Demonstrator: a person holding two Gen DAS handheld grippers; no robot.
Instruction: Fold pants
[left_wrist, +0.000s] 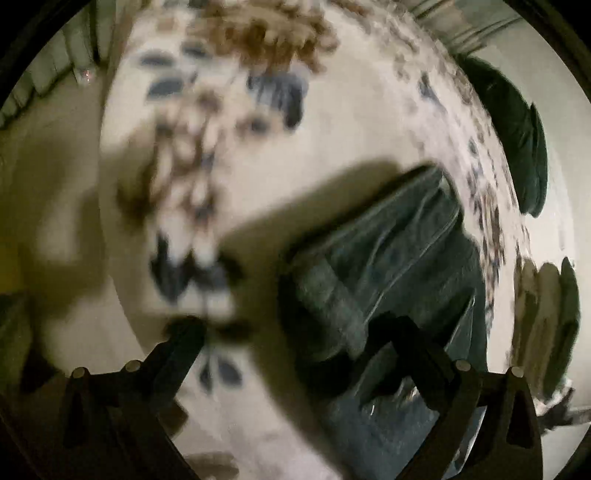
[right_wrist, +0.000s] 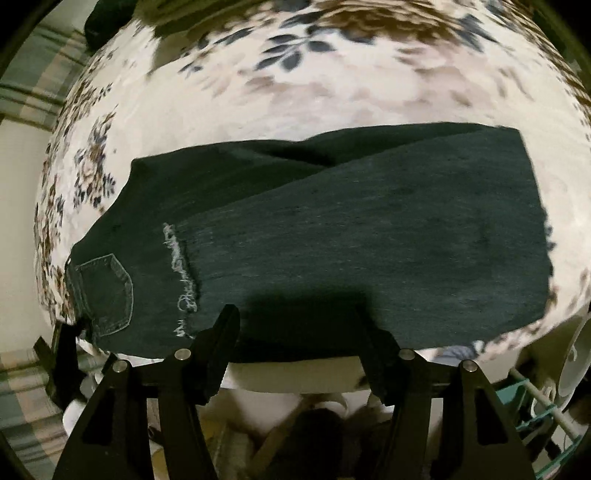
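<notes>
Dark green-black jeans (right_wrist: 332, 236) lie folded lengthwise across a floral sheet (right_wrist: 295, 85), waistband and back pocket (right_wrist: 107, 291) at the left, a frayed hem (right_wrist: 181, 273) lying over them. My right gripper (right_wrist: 299, 325) is open and empty, its fingers just above the near edge of the jeans. In the blurred left wrist view the jeans (left_wrist: 388, 266) lie at lower right. My left gripper (left_wrist: 291, 328) is open and empty, its right finger (left_wrist: 406, 339) over the cloth and its left finger (left_wrist: 184, 339) over the sheet.
The floral sheet (left_wrist: 332, 129) covers a bed or table with its edge close below the right gripper. A dark folded garment (left_wrist: 517, 140) lies at the far right in the left wrist view. A white mug (right_wrist: 576, 354) and a rack stand at lower right.
</notes>
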